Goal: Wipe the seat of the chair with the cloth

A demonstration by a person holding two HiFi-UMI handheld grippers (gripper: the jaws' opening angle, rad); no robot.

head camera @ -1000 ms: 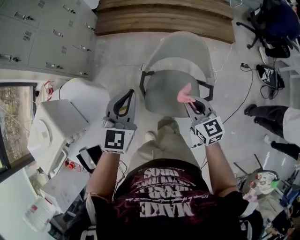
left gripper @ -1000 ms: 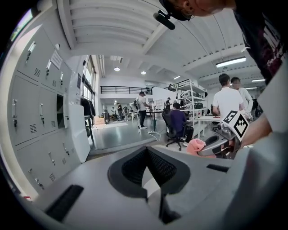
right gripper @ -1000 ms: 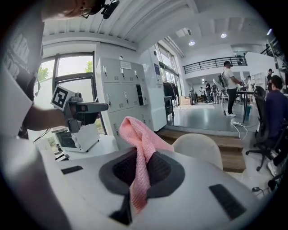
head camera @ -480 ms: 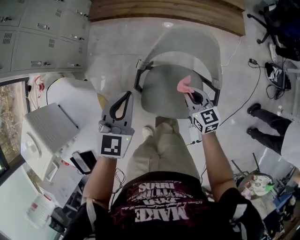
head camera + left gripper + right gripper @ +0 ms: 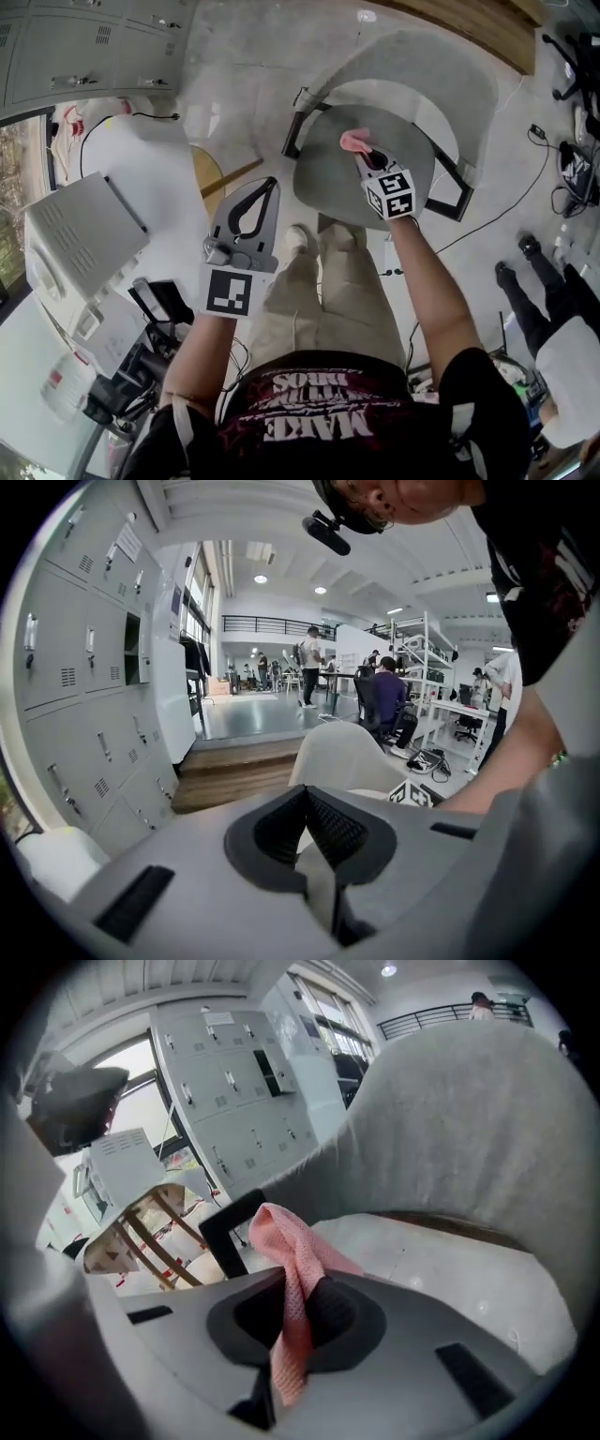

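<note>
Right claw (image 5: 362, 157) tight on pink cloth (image 5: 354, 141) over chair seat (image 5: 328, 192); left claw (image 5: 270, 185) together, empty, beside white table (image 5: 159, 187).

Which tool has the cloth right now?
The right tool: its jaws pinch the pink cloth over the chair seat; the left tool is shut on nothing.

A pink mesh cloth (image 5: 298, 1274) was pinched between the jaws of the right tongs (image 5: 367, 160). Its bunched free end stuck up over the smooth, pale grey seat (image 5: 330, 192) of an upright chair (image 5: 427, 66) with a curved shell back and black arm frames.
</note>
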